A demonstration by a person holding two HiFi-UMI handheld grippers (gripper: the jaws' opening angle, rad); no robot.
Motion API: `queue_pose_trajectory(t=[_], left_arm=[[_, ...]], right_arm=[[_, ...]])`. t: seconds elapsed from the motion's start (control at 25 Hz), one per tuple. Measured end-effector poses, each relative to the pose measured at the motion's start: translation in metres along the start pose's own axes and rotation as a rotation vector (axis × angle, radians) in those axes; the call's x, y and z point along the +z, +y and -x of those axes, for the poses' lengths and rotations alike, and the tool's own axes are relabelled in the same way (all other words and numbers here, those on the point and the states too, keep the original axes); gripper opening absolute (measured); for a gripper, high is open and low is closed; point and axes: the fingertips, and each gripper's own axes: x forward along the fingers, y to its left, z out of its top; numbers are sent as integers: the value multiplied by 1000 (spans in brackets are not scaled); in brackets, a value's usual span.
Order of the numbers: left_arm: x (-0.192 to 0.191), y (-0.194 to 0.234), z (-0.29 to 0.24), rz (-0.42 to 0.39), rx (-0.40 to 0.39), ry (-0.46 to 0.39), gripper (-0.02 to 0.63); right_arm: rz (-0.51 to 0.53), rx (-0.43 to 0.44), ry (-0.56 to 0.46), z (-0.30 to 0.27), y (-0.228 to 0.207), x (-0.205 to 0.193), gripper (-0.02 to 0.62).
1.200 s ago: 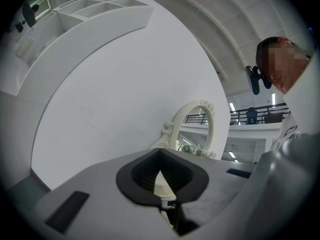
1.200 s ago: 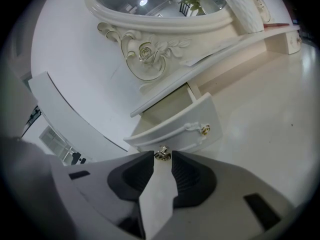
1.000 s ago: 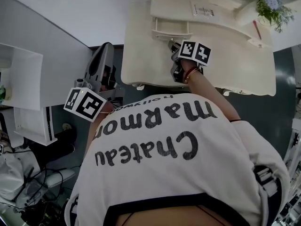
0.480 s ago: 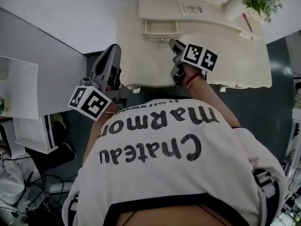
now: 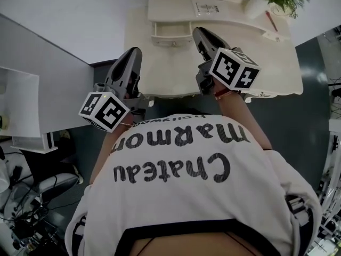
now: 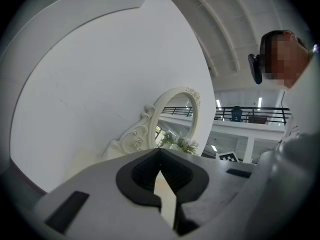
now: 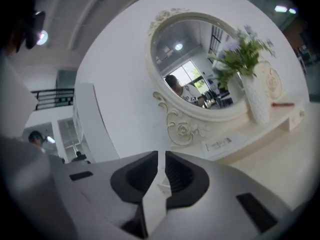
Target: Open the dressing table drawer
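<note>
The cream dressing table (image 5: pixel 266 63) fills the top of the head view. Its small upper drawer (image 5: pixel 171 34) stands pulled out over the tabletop. My right gripper (image 5: pixel 198 33) hovers above the table just right of the drawer, touching nothing. In the right gripper view its jaws have just been closing, and only a thin slit is left at the right gripper (image 7: pixel 161 158), with nothing in it. My left gripper (image 5: pixel 134 53) is held over the table's front left edge. In the left gripper view its tips meet at the left gripper (image 6: pixel 160 166), empty.
An oval carved mirror (image 7: pixel 200 69) rises at the back of the table. Beside it stand a white vase of flowers (image 7: pixel 255 96), a red pen (image 5: pixel 272 21) and a small card (image 5: pixel 205 7). A white shelf unit (image 5: pixel 21 105) is at the left. Dark floor lies around the table.
The right gripper has lifted off the tabletop by the drawer front and its jaws have narrowed. The left gripper has moved forward to the table's edge. The drawer stays pulled out.
</note>
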Motion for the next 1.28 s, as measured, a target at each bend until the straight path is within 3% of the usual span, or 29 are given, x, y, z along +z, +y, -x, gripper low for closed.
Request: queue_pose_trajectory(t=[0.12, 0.32, 1.28], left_arm=[[-4, -7, -2, -4, -2, -2, 21], [-10, -24, -7, -11, 16, -4, 21], [-72, -102, -7, 17, 115, -13, 21]], right_arm=[[183, -16, -54, 12, 8, 15, 60], [288, -23, -86, 28, 6, 31, 59], [274, 51, 39, 104, -40, 13, 57]])
